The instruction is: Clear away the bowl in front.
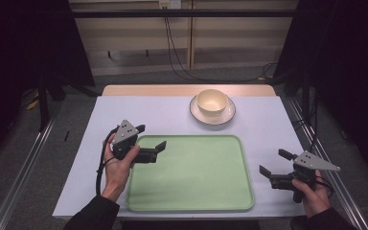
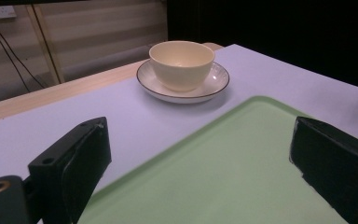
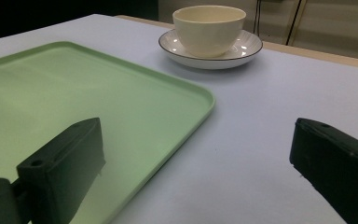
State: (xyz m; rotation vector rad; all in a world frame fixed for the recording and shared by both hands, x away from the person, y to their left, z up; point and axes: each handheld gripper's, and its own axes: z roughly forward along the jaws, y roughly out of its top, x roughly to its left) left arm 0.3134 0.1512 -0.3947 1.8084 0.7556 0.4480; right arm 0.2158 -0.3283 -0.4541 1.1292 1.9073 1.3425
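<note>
While both hands rested low at the near side of the table (image 1: 172,115), the left gripper (image 1: 152,137) hung over the near-left corner of the green tray (image 1: 191,191), its jaws spread wide with nothing between them, and the right gripper (image 1: 274,162) sat just off the tray's right edge, jaws likewise parted and empty. Ahead of both, well beyond the tray's far rim, the cream bowl (image 1: 212,101) stood upright on its white saucer (image 1: 202,115). From above, the saucer looked plain; the left gripper view showed a thin dark line around the saucer (image 2: 214,84) rim and the bowl (image 2: 182,63) ahead and slightly left of centre between the jaws, with the tray (image 2: 223,172) running under the right jaw. The right gripper view set the bowl (image 3: 209,28) ahead and the tray (image 3: 74,102) under its left jaw, bare table (image 3: 270,140) under the right one, and brought out faint radial ribbing on the saucer (image 3: 247,49). The high view alone showed both hands, the left hand (image 1: 117,167) and the right hand (image 1: 315,194), around the grips.
</note>
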